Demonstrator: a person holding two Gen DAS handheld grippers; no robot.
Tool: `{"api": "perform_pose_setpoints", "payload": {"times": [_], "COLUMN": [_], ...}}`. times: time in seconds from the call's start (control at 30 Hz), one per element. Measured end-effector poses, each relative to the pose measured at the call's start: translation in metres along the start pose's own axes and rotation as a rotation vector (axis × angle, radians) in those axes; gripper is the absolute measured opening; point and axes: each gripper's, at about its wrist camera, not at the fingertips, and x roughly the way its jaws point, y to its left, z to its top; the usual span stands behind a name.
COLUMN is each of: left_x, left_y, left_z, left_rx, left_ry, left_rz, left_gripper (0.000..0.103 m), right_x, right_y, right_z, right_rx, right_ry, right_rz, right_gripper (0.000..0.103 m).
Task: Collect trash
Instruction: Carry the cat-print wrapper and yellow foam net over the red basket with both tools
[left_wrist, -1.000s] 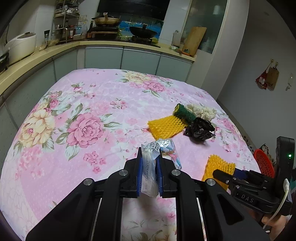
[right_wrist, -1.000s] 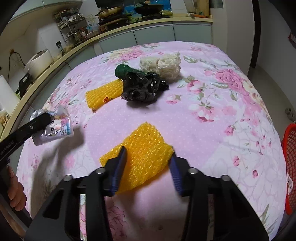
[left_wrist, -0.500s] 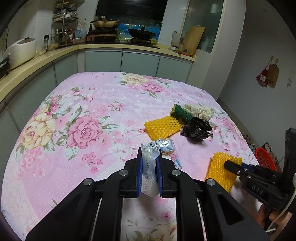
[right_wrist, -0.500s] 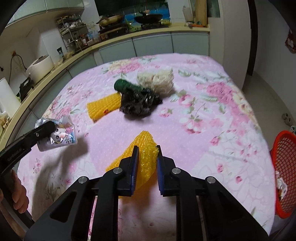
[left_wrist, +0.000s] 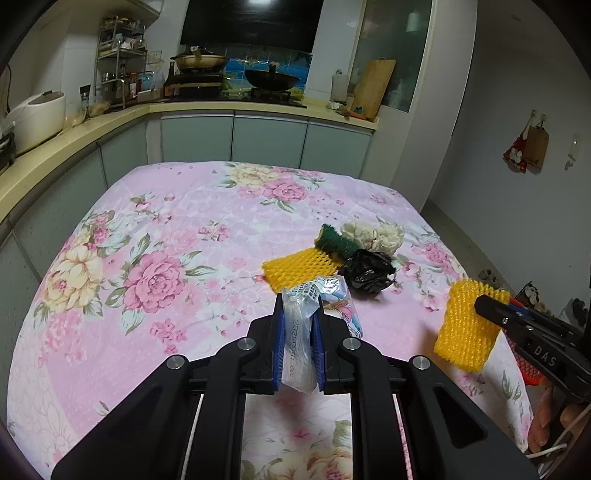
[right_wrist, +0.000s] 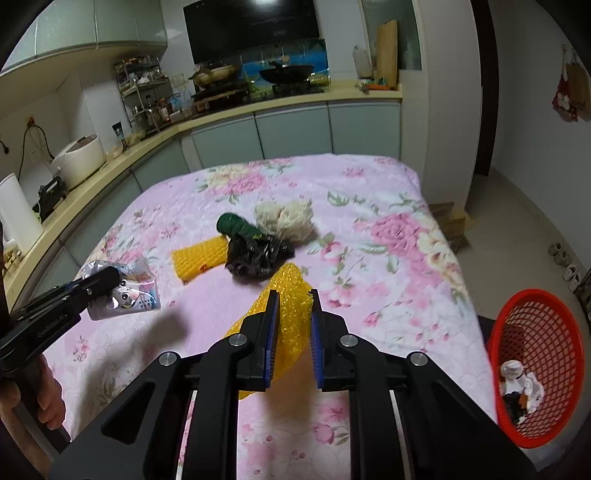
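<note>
Floral tablecloth (left_wrist: 155, 236) fills the kitchen. Left gripper (left_wrist: 298, 325) clamps the wrapper (left_wrist: 301, 332), long axis forward. Right gripper (right_wrist: 293, 317) clamps the yellow net (right_wrist: 288, 295), now lifted clear of the cloth.

Glossy plastic wrapper (left_wrist: 300, 328), quilted cloth cover (left_wrist: 184, 236)

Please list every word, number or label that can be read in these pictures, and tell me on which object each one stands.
"DAS" on the right gripper body, left wrist view.
"202" and more digits, the rest blurred, on the plastic wrapper in the left gripper.
White lettering on the left gripper body, right wrist view: too blurred to read.
Cartoon print on the wrapper: no readable words.
Bottle and jar labels on the kitchen counter: too small.
</note>
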Motion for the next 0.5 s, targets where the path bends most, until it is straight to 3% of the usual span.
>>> {"api": "perform_pose_setpoints", "payload": {"times": [0.5], "left_x": [-0.019], "left_y": [-0.028], "left_z": [0.015], "left_rx": [0.047], "left_ry": [-0.064], "left_rz": [-0.008], "left_gripper": [0.012], "right_x": [-0.038], "right_y": [-0.008], "right_z": [0.015], "right_rx": [-0.007], "right_ry": [-0.091], "right_rz": [-0.015], "right_gripper": [0.016]}}
